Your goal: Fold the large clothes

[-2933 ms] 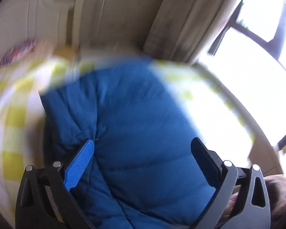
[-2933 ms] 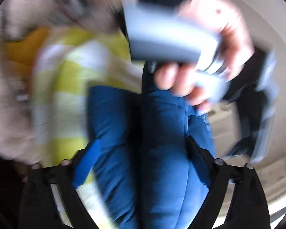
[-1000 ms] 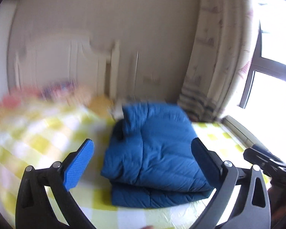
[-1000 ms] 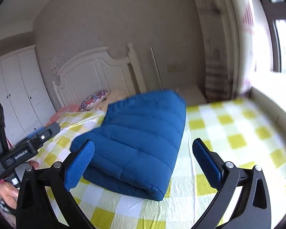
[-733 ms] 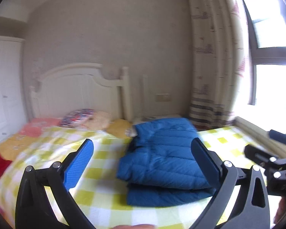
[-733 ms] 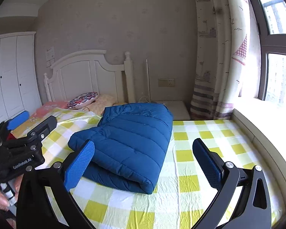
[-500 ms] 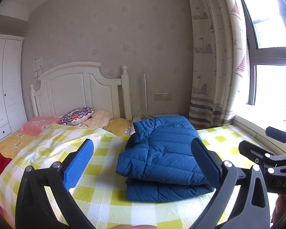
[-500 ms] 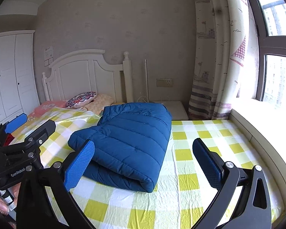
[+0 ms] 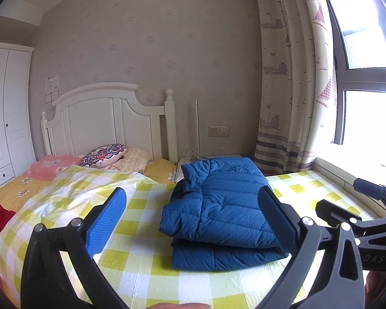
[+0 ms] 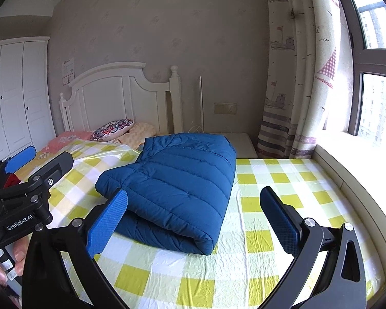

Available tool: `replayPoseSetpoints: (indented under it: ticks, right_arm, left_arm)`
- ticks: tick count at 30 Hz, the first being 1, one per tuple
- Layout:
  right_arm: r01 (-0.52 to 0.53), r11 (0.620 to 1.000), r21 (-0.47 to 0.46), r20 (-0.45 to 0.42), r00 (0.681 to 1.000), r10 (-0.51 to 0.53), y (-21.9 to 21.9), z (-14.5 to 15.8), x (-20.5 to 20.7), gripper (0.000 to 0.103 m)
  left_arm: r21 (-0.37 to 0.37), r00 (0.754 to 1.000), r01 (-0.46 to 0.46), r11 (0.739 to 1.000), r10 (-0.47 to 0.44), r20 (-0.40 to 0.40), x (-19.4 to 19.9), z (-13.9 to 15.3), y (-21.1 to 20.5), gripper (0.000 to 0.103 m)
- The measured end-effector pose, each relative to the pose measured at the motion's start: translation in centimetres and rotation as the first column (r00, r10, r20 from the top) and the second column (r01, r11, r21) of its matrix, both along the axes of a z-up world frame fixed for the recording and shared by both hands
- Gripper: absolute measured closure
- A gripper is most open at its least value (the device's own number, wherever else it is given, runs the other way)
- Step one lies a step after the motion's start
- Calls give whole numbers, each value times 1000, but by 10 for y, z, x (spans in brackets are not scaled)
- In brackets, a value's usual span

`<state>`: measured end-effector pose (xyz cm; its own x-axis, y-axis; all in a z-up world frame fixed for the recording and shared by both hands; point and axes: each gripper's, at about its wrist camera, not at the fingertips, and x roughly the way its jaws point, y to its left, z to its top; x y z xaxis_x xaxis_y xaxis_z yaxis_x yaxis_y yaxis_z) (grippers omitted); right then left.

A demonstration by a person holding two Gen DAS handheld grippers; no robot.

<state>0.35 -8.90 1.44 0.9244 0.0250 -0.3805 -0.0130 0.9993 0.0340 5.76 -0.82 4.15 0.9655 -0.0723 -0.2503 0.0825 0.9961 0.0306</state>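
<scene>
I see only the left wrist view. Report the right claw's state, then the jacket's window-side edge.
Observer: The right claw is open and empty, above the checked sheet just short of the blue jacket.
Operator: Now the edge.
Observer: It is one smooth rounded fold with the layers closed, and no sleeve shows there.
Operator: Describe my left claw from outside.
Observer: The left claw is open, off the jacket's headboard-side corner; a hand grips below it.
</scene>
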Motion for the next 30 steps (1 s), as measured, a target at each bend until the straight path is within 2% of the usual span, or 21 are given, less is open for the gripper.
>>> replayPoseSetpoints:
  ticks: [30]
  right_arm:
    - [-17, 1000, -7, -19, 1000, 17, 9, -4, 1, 4]
  left_arm:
    - [-3, 1000, -5, 1000, 5, 10, -6, 3, 0, 2]
